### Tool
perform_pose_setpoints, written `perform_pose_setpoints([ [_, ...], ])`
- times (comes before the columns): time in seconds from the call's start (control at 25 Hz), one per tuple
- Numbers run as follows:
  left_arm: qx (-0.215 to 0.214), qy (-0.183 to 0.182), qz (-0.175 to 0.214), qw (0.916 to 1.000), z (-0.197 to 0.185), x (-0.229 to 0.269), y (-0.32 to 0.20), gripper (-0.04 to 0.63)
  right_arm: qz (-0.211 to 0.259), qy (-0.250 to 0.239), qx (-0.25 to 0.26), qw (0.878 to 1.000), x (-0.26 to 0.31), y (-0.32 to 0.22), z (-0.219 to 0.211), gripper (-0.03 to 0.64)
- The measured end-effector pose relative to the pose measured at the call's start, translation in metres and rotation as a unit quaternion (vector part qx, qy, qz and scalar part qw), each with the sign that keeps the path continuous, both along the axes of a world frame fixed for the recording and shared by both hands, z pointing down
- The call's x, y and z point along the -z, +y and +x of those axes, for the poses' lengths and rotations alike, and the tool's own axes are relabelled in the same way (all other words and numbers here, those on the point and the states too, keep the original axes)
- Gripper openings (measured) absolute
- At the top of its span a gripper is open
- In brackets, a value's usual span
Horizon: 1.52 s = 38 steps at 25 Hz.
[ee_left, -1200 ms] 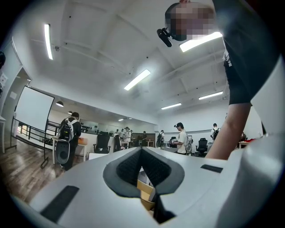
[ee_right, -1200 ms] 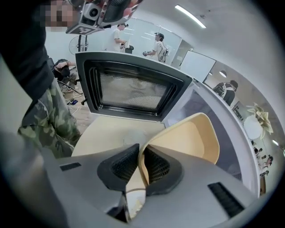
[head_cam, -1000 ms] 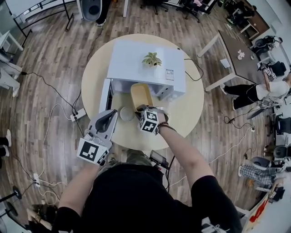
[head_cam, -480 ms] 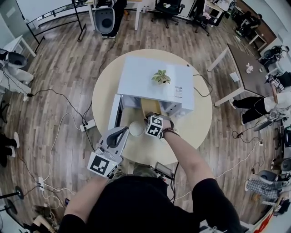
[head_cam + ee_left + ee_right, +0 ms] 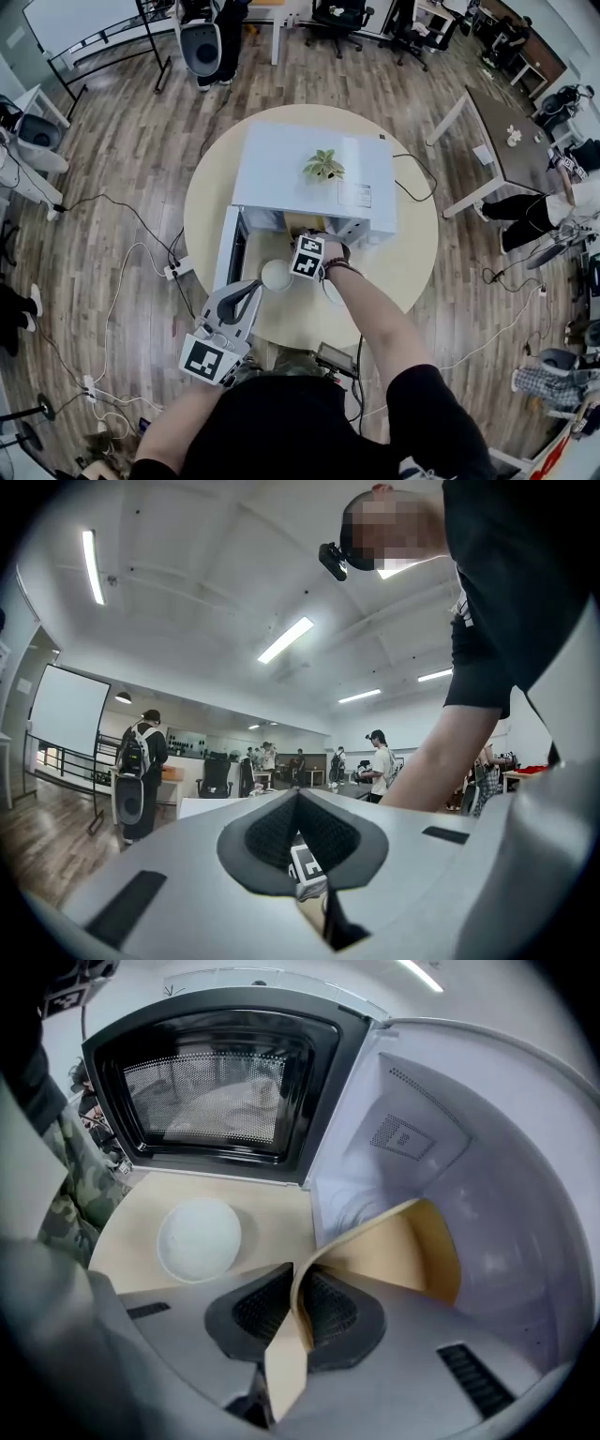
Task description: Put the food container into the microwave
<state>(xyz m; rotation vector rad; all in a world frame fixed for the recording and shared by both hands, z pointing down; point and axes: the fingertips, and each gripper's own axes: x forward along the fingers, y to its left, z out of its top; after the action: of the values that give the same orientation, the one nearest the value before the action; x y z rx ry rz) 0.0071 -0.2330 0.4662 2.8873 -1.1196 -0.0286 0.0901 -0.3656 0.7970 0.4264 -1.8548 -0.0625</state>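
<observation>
My right claw [image 5: 302, 1290] pinches the rim of the tan food container [image 5: 405, 1252] inside the open microwave [image 5: 417, 1138], frame right; my left claw [image 5: 298, 803] is closed, empty.

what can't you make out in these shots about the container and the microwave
- Right gripper view: whether the food container rests on the microwave floor; the right gripper covers its underside.
- Head view: the container's inside, under the microwave's roof and the gripper's marker cube.
- Head view: print on the microwave's label, too small.
- Both views: whether the white round thing is a lid or a bowl.
</observation>
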Motion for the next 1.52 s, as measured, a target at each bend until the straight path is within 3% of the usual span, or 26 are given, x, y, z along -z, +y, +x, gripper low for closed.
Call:
perform_pose_setpoints([
  [0.68, 0.007, -0.001, -0.021, 0.9997, 0.001, -0.015, 0.011, 0.018, 0.020, 0.021, 0.003, 1.000, -0.004, -0.035, -0.007, 0.052],
  [0.96, 0.010, -0.003, -0.024, 0.9997, 0.003, -0.017, 0.012, 0.018, 0.042, 0.024, 0.006, 0.999, -0.003, -0.046, -0.006, 0.054],
  [1.16, 0.011, 0.000, -0.047, 0.9988, 0.005, -0.020, 0.015, 0.018, 0.066, 0.028, 0.011, 0.997, -0.006, -0.049, -0.005, 0.057],
  [1.28, 0.010, -0.004, -0.034, 0.9994, 0.005, -0.021, 0.014, 0.018, 0.075, 0.028, 0.011, 0.997, -0.006, -0.051, -0.005, 0.058],
  [1.52, 0.008, 0.002, -0.059, 0.9982, 0.008, -0.023, 0.014, 0.018, 0.096, 0.032, 0.015, 0.995, -0.004, -0.056, -0.006, 0.071],
])
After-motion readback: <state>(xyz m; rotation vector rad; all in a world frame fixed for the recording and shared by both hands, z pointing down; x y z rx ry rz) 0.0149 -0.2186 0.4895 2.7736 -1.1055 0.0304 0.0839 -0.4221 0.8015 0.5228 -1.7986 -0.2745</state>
